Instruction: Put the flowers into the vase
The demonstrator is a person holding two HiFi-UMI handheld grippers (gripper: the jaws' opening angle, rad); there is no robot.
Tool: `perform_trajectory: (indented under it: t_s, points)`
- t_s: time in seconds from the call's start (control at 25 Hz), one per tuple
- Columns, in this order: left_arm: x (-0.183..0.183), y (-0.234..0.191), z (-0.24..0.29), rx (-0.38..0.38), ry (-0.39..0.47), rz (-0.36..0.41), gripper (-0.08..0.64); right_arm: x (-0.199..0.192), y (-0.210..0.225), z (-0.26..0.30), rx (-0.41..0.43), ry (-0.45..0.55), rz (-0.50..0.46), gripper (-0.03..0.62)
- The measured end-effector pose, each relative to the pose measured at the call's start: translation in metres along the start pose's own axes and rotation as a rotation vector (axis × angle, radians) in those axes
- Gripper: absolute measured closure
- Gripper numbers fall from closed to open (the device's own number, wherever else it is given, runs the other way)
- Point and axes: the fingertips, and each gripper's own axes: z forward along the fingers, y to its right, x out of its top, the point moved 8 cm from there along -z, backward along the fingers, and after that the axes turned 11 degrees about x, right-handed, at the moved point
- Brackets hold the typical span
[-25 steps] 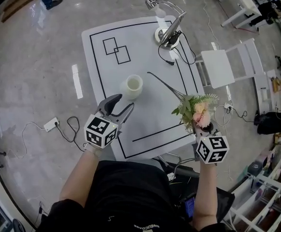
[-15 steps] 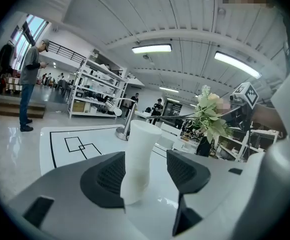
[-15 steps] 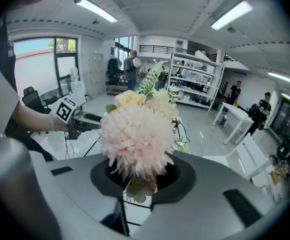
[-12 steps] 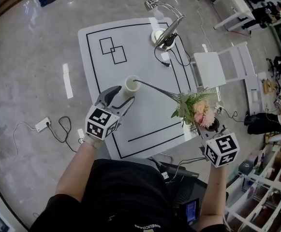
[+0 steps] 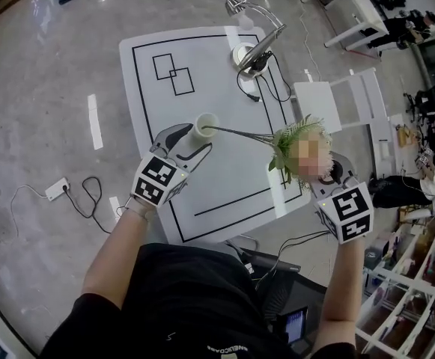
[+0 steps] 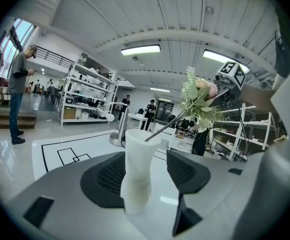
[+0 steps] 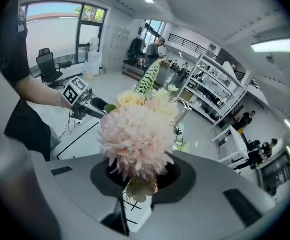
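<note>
A white vase (image 5: 204, 126) stands on the white table (image 5: 224, 178). My left gripper (image 5: 189, 142) is open, one jaw on each side of the vase (image 6: 139, 171), and a gap shows at the right pad. My right gripper (image 5: 328, 172) is shut on a bunch of pink and cream flowers (image 5: 296, 146) with green leaves, held at the table's right edge. The long stems (image 5: 239, 134) slant left, and their ends sit at the vase mouth. In the right gripper view the flowers (image 7: 137, 134) fill the space between the jaws. In the left gripper view the flowers (image 6: 199, 96) hang above and right of the vase.
A desk lamp (image 5: 254, 47) with a black cable stands at the table's far edge. Black outlined squares (image 5: 172, 73) are drawn on the far left of the table. A white chair (image 5: 329, 103) is to the right. A power strip (image 5: 56, 189) lies on the floor at left.
The right gripper rose and rolled, and the stem ends swung to the vase mouth. The left gripper moved forward until its jaws, now wider, stood around the vase.
</note>
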Motion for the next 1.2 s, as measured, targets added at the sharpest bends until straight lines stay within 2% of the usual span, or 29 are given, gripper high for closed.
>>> perform_trajectory:
  t_s: [0.32,0.68,1.2]
  points:
    - [0.004,-0.003,0.003,-0.046,0.012,0.029,0.319,0.040,0.004,0.017,0.007,-0.082,-0.134,0.495]
    - [0.002,-0.005,0.002,-0.067,0.023,0.010,0.319,0.071,0.002,0.025,-0.013,-0.083,-0.204,0.494]
    - [-0.001,-0.006,0.000,-0.078,0.024,-0.018,0.319,0.100,-0.017,0.066,-0.018,-0.054,-0.309,0.492]
